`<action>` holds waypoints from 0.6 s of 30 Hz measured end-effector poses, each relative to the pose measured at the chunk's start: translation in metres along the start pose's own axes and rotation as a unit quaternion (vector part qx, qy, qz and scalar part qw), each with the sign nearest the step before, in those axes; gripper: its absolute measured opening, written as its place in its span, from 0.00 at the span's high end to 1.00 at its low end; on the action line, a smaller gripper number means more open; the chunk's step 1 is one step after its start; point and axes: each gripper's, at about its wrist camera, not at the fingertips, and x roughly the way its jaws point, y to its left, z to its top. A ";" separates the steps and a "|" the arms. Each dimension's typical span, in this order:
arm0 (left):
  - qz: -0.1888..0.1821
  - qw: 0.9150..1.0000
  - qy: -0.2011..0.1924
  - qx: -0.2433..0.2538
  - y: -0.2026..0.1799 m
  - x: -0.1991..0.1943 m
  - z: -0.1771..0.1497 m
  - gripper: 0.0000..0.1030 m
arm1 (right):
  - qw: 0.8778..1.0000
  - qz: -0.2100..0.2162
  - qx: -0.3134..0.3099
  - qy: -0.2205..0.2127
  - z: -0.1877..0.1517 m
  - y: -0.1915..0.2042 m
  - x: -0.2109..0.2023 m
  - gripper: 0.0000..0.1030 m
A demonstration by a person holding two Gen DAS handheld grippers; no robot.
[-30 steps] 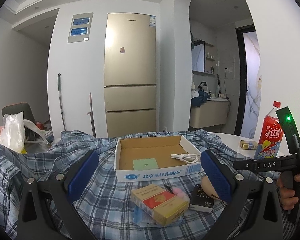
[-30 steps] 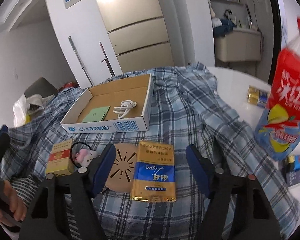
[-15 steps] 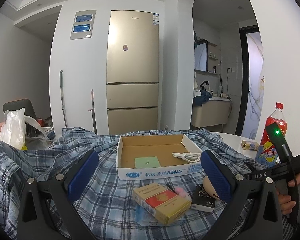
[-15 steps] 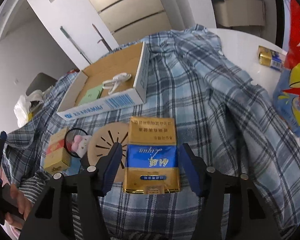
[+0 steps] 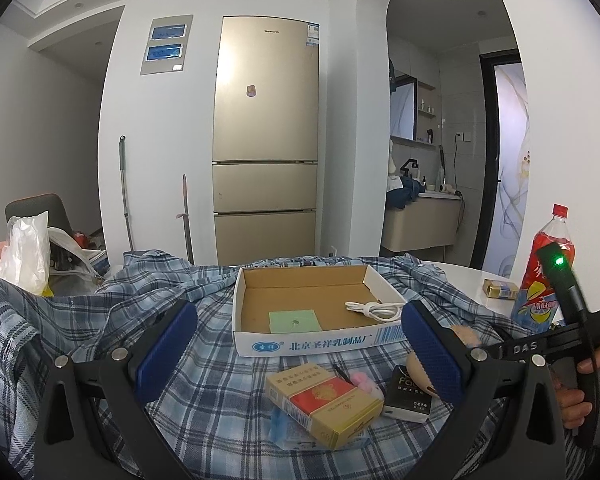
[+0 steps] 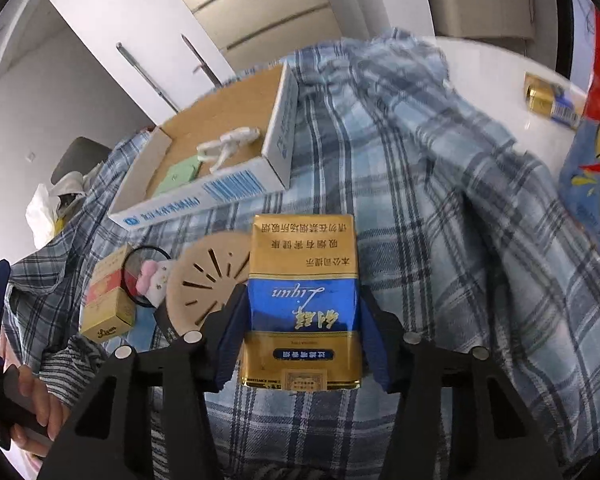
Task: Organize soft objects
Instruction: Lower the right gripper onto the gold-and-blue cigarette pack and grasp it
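Observation:
A gold and blue soft cigarette pack [image 6: 302, 300] lies on the blue plaid cloth [image 6: 440, 208]. My right gripper [image 6: 300, 344] has its blue pads against both sides of the pack's near end, shut on it. My left gripper [image 5: 296, 344] is open and empty, held above the cloth before the open cardboard box [image 5: 312, 338]. The box [image 6: 236, 184] holds a white cable [image 5: 374, 310] and a green square [image 5: 294, 320]. A red and gold cigarette box [image 5: 324, 402], a pink plush charm on a black ring [image 6: 152, 278] and a tan round pad [image 6: 208, 284] lie nearby.
A red drink bottle [image 5: 542, 272] and a small gold box [image 5: 500, 289] stand on the white table at the right. A black pack [image 5: 410, 396] lies beside the red box. A white plastic bag [image 5: 24, 256] and a chair are at the left. A fridge [image 5: 266, 140] stands behind.
My right gripper has moved forward and down onto the gold and blue pack and closed its jaws on it. My left gripper has tilted up slightly, staying open.

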 end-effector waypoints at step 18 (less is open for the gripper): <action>0.051 0.991 0.107 -0.059 0.030 0.034 -0.008 0.00 | 0.984 -0.059 -0.158 -0.063 -0.010 0.063 -0.022 0.50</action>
